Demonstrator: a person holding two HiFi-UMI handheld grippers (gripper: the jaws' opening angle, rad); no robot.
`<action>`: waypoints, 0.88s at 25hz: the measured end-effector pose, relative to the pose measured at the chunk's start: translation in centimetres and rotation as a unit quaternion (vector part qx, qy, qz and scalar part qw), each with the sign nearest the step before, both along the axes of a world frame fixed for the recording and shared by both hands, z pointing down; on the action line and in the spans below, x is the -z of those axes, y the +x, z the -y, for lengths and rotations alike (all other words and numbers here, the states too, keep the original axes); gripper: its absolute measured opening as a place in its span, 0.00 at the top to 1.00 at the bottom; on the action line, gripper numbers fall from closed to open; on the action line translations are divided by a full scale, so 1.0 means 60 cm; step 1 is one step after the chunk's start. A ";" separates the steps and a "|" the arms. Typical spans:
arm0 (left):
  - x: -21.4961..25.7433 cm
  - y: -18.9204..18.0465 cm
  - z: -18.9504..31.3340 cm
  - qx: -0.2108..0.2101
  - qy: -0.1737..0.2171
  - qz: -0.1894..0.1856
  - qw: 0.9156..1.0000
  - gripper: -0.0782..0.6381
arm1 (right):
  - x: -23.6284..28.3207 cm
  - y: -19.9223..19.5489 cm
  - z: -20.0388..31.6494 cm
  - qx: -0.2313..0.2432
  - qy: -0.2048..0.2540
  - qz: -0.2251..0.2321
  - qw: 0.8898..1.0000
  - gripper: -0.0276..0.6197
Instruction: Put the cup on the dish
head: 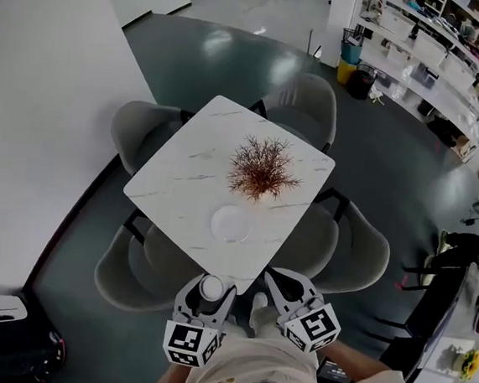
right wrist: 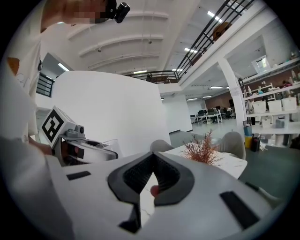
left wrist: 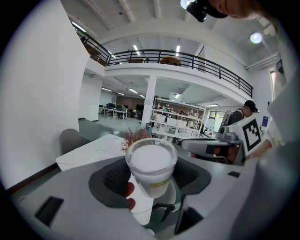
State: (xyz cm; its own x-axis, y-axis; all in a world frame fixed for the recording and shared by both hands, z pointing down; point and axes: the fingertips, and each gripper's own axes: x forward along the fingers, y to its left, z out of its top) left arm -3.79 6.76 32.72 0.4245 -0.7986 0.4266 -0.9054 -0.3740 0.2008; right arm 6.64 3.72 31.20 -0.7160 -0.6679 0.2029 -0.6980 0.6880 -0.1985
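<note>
In the head view a white round dish (head: 230,224) lies on the near part of the white marble table (head: 181,181), below a reddish dried plant (head: 263,168). My left gripper (head: 209,297) hangs just off the table's near corner, shut on a clear plastic cup (head: 211,287) with white contents. In the left gripper view the cup (left wrist: 151,166) stands upright between the dark pads (left wrist: 112,180), with the table (left wrist: 91,150) beyond. My right gripper (head: 284,280) is beside it to the right, shut and holding nothing; in its own view (right wrist: 153,177) the pads meet.
Grey chairs surround the table: far (head: 307,100), left (head: 140,131), near left (head: 131,269) and right (head: 360,249). A white wall (head: 37,108) runs along the left, with a black bag (head: 6,341) at its foot. Shelving (head: 438,54) stands far right.
</note>
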 end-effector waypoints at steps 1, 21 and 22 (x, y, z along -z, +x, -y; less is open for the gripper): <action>0.001 0.002 0.006 0.000 0.001 0.003 1.000 0.51 | 0.002 0.000 0.003 0.001 0.005 -0.002 1.000 0.97; -0.060 -0.058 0.156 -0.025 0.069 0.034 0.997 0.51 | -0.074 -0.088 0.121 -0.003 0.006 -0.037 0.999 0.97; -0.067 -0.059 0.164 -0.030 0.072 0.039 0.996 0.51 | -0.080 -0.089 0.128 -0.007 0.007 -0.040 0.999 0.97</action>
